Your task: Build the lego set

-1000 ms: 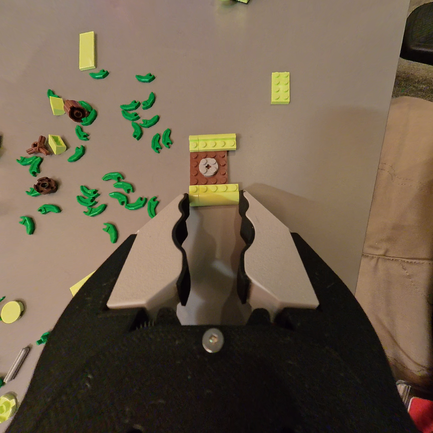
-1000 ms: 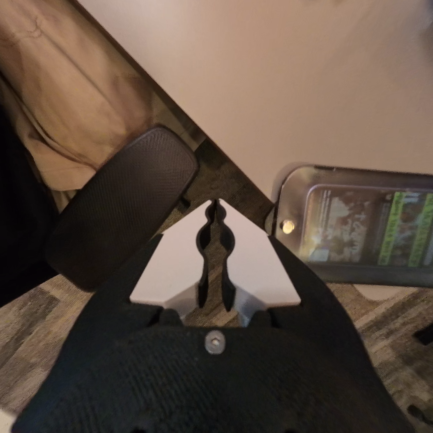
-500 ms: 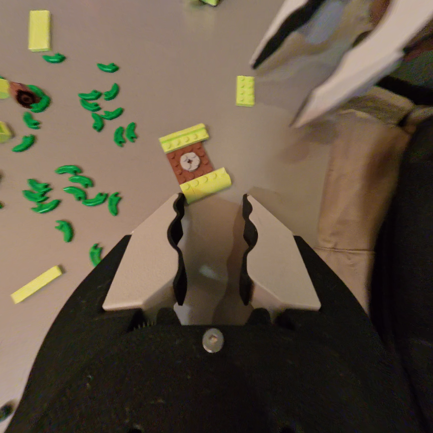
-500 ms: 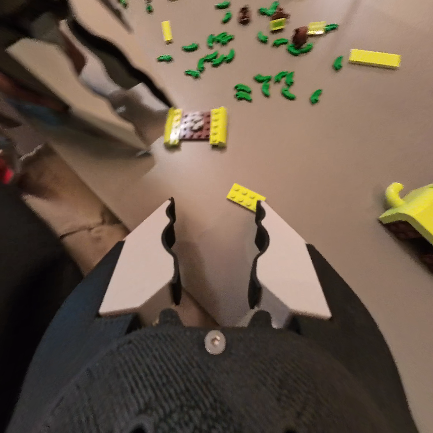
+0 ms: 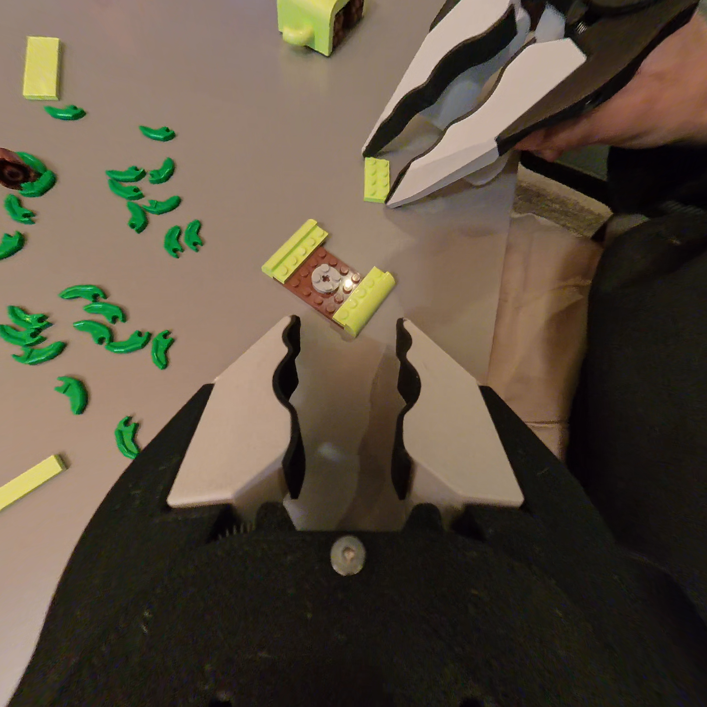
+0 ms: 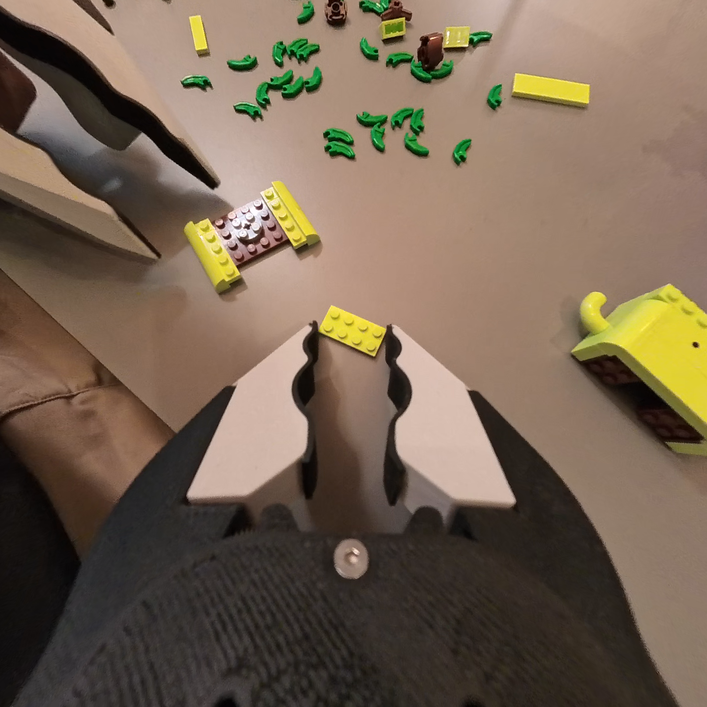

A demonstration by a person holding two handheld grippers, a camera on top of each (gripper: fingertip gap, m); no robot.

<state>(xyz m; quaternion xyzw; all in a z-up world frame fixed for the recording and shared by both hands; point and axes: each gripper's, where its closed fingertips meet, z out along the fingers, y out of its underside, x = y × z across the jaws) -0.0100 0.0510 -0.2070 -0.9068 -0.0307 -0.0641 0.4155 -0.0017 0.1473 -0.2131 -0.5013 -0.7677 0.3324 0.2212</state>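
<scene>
- Lego sub-build [image 5: 328, 281]: brown studded plate with a grey round piece on its middle and a lime curved brick at each end, lying flat on the grey desk [image 5: 229, 76], near the desk's edge.
- Left tongs [image 5: 346, 325]: spread wide, holding nothing, tips just short of the sub-build's nearer lime end; can't tell if they touch it.
- Right tongs [image 6: 351, 329]: also spread, nothing pinched, tips down at the desk on either side of a small lime 2x4 plate [image 6: 352, 331]; plate lies flat between the tips.
- In the left wrist view the small lime plate [image 5: 376, 179] sits at the right tongs' [image 5: 377, 181] tips, apart from the sub-build; a hand [image 5: 650, 95] grips that tool at top right.
- Bigger lime-and-brown assembly [image 6: 658, 363] with a curved hook sits on the desk right of the right tongs, well apart from the sub-build.
- Many small green leaf pieces [image 5: 126, 191] are scattered across the left of the desk, with a few brown pieces [image 6: 430, 48] and lime flat tiles [image 6: 551, 90] among them.
- Tan fabric [image 6: 76, 401] shows beyond the desk's edge.
</scene>
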